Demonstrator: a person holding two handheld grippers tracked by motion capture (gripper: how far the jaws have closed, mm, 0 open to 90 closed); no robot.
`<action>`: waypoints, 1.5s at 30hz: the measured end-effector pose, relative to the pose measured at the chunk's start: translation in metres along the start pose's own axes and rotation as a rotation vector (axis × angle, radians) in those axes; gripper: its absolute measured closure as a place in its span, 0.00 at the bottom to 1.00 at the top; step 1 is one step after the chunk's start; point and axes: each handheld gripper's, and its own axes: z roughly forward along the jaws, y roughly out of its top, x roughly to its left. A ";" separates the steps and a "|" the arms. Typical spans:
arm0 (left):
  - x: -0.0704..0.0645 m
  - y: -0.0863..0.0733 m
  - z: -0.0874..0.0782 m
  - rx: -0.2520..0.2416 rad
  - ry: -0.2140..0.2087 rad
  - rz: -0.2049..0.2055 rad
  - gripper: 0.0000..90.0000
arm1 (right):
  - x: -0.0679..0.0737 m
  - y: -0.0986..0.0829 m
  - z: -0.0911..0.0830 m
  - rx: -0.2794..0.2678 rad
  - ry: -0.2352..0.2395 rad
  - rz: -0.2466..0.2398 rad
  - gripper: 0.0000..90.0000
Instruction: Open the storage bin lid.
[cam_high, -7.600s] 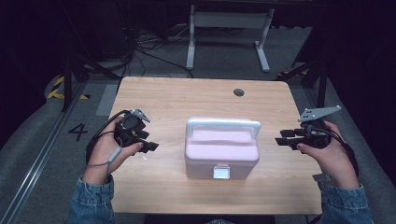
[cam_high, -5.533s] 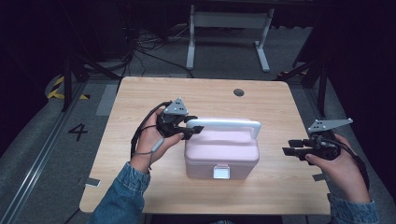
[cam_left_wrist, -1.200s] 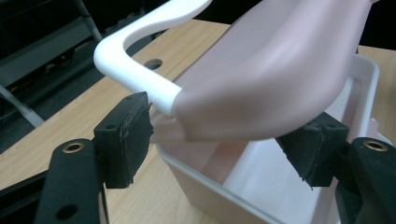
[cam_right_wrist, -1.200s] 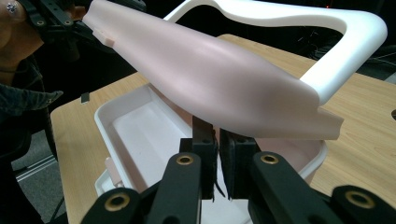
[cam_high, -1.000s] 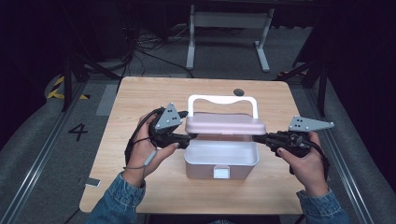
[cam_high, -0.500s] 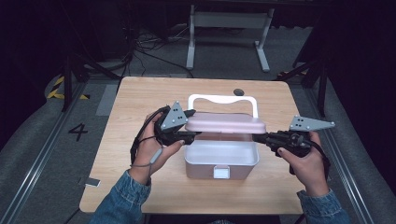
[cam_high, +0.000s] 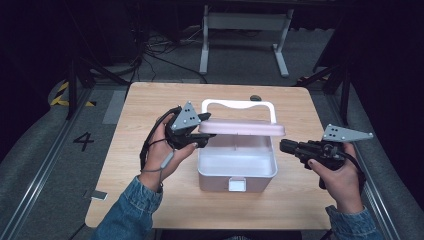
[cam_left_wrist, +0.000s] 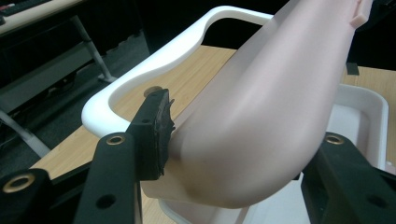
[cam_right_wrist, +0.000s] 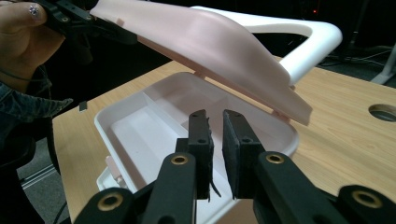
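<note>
A pale pink box (cam_high: 215, 181) stands mid-table with its base open, and the inside shows in the right gripper view past its rim (cam_right_wrist: 105, 128). My left gripper (cam_high: 202, 134) is shut on the left end of the pink lid (cam_high: 240, 127), holding it tilted above the base. In the left gripper view the lid (cam_left_wrist: 271, 116) sits between the jaws of the left gripper (cam_left_wrist: 247, 126). The white handle (cam_high: 239, 104) rises behind the lid. My right gripper (cam_high: 284, 146) hovers just right of the box; in its own view the right gripper (cam_right_wrist: 215, 122) has its jaws nearly together, holding nothing.
The wooden table (cam_high: 150, 110) has a round hole (cam_high: 255, 97) behind the box. A white latch (cam_high: 237, 185) sits on the box's front wall. A small grey tag (cam_high: 98, 195) lies at the front left edge. Dark floor, cables and a white stand lie beyond the table.
The box stood closed at first, with both grippers away from it. Over the last second the left gripper has raised the lid a little higher. The right gripper has barely moved.
</note>
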 end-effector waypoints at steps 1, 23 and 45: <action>0.001 0.001 0.000 0.001 -0.001 -0.001 0.55 | -0.001 0.000 -0.002 -0.002 -0.008 0.003 0.91; 0.032 0.012 0.010 -0.052 -0.023 -0.157 0.64 | -0.011 -0.010 -0.024 -0.014 -0.069 0.047 0.91; 0.056 0.024 0.027 -0.030 0.037 -0.187 0.69 | -0.022 -0.019 -0.023 0.031 -0.114 0.057 0.89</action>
